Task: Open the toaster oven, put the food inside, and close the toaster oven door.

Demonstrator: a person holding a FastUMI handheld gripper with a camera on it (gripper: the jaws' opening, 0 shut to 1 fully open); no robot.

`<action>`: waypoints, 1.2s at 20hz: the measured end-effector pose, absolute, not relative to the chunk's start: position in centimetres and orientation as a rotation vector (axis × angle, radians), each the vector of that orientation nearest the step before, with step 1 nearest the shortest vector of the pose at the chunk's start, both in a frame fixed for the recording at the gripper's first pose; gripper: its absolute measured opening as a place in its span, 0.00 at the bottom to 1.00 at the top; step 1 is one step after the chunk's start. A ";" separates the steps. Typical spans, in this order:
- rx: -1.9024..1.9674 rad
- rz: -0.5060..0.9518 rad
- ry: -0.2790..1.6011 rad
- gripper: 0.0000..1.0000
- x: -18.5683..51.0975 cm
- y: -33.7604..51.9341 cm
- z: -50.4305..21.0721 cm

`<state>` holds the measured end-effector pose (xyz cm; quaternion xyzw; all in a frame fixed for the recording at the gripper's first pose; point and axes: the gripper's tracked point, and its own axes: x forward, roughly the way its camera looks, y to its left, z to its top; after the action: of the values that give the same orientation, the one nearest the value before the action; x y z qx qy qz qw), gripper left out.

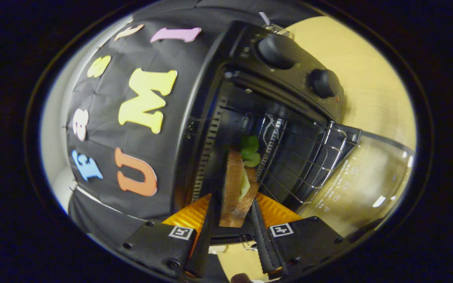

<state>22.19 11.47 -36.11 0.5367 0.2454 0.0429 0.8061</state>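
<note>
The gripper is holding a sandwich edge-on, its two fingers pressing on the bread from either side, with green lettuce sticking out at the far end. The sandwich is reaching into the mouth of the black toaster oven, whose glass door is lying open beside the wire rack; the view is rolled over, so the oven is appearing tipped on its side against the light wooden table. Judging by its look, the sandwich is light and soft: the slices will squash under a hard squeeze, and the filling can slide out if the hold is loosened at an angle, so gripping across both slices near the middle, as here, seems the safest place. Two control knobs are showing on the front panel. Whether the sandwich is already touching the rack is hard to make out, since the interior is dark and the near end of the bread is hiding behind the fingers. The door's handle is cut off.
</note>
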 end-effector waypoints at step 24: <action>0.151 0.219 0.652 1.00 3.0 8.3 -29.7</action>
<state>3.03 8.27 -29.72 0.0738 0.3191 0.1071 0.9388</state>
